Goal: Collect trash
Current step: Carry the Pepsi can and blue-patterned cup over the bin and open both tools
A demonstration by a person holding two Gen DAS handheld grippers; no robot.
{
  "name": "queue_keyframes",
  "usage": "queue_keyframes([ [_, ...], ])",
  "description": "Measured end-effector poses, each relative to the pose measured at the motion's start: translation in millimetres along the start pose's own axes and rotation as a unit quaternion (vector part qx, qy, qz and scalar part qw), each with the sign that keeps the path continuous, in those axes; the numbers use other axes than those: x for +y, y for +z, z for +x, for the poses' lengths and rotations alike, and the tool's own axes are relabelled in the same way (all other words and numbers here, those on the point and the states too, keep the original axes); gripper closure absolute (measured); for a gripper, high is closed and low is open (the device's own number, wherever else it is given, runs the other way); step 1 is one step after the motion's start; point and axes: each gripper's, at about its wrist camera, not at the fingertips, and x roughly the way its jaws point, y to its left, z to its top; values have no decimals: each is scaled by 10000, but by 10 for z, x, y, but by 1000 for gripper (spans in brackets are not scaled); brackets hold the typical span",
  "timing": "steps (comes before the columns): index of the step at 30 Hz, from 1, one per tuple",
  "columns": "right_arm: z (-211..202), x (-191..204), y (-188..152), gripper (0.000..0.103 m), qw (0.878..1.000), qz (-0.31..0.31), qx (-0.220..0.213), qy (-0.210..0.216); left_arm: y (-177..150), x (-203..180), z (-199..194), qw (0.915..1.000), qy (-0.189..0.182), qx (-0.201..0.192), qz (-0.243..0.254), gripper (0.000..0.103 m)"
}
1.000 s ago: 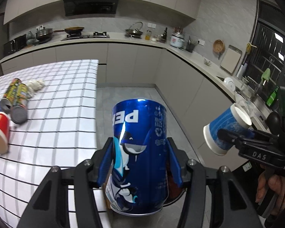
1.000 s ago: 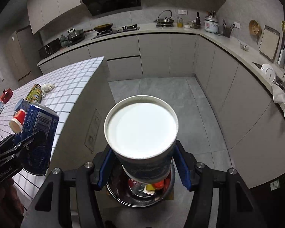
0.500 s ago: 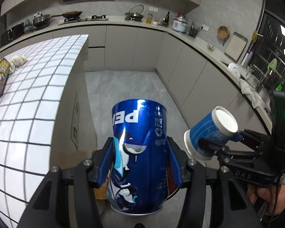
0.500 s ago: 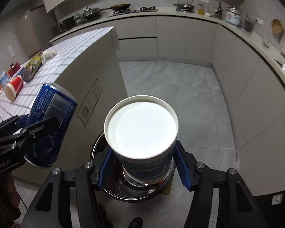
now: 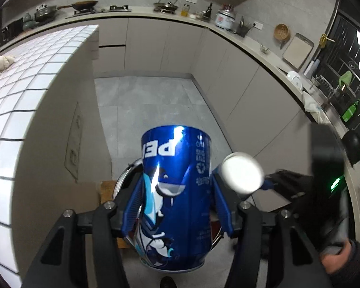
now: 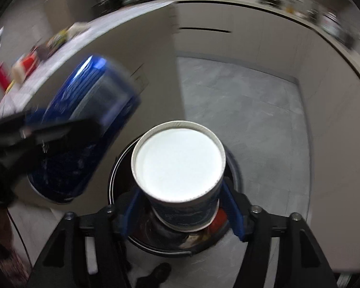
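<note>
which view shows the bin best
The right wrist view. The bin sits under the cup, with most of its round rim and some trash inside visible. In the left wrist view the can hides nearly all of it; only a curve of rim shows at the can's left.

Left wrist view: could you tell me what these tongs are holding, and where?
The left tongs clamp the blue Pepsi can across its side walls, mid-height.
</note>
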Motion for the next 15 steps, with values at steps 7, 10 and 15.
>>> queue_keyframes([
  [7, 504, -123, -273, 0, 9972, -73, 737, -32, 46, 173, -45, 9990, 340, -128, -241, 12],
  [10, 491, -176, -252, 0, 9974, 154, 697, 31, 37, 152, -14, 9986, 454, -102, -256, 12],
  [15, 355, -219, -166, 0, 9983, 156, 567, -32, 23, 118, -6, 9980, 571, -103, -249, 12],
])
